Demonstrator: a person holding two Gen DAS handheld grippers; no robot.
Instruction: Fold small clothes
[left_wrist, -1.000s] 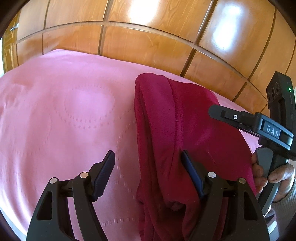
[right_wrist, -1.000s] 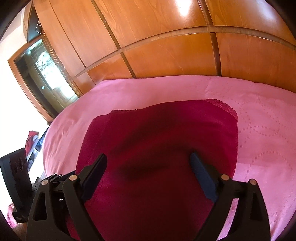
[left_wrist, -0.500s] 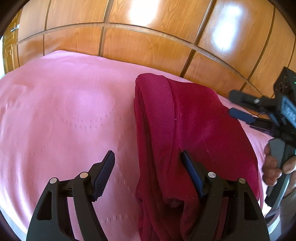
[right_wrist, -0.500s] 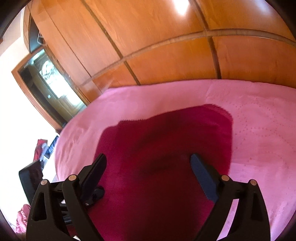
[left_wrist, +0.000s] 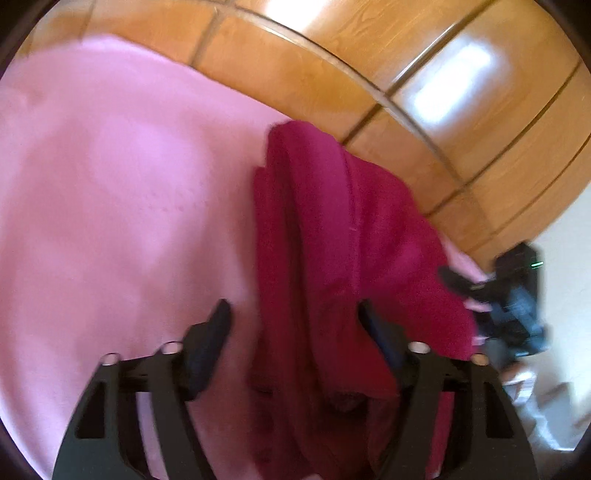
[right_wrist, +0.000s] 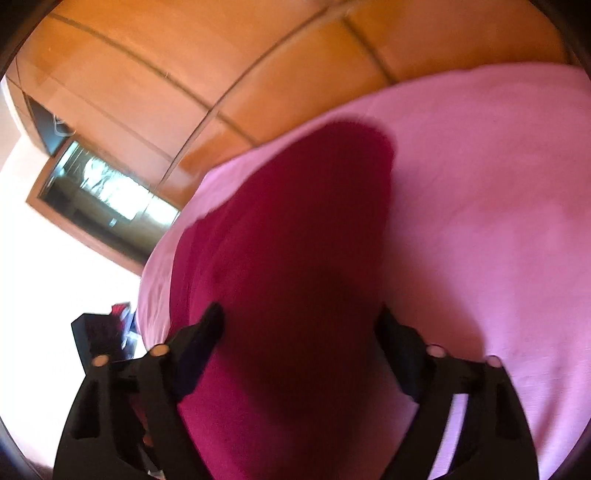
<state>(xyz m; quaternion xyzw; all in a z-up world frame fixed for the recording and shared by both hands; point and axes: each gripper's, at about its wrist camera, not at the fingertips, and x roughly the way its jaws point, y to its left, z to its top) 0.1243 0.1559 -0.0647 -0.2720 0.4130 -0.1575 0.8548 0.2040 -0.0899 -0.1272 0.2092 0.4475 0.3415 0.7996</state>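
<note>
Nearest the left wrist camera, the left gripper (left_wrist: 291, 317) is straddling the near, bunched edge of the crimson garment (left_wrist: 332, 240), with its jaws closing. One finger is standing over the pink bedspread (left_wrist: 110, 184) just beside the garment's folded edge, and the other is lying against or just over the cloth; blur is hiding whether the pads are pressing yet. It is not gripping anything firmly so far.

In the right wrist view, the right gripper (right_wrist: 299, 328) is hovering over the garment's near end with jaws wide but closing, dark cloth filling the space between them. No pinch is showing there either.

The step in hand looks like taking hold of the near end for the next fold. To do it well, each gripper should be catching all the layers at its own corner, biting only the garment and none of the bedspread beneath, and both should be lifting together so the fold stays square.

Beyond the grippers, the garment is lying lengthwise on the bedspread, its far end reaching toward the wooden wardrobe panels (left_wrist: 406, 92) behind the bed.
</note>
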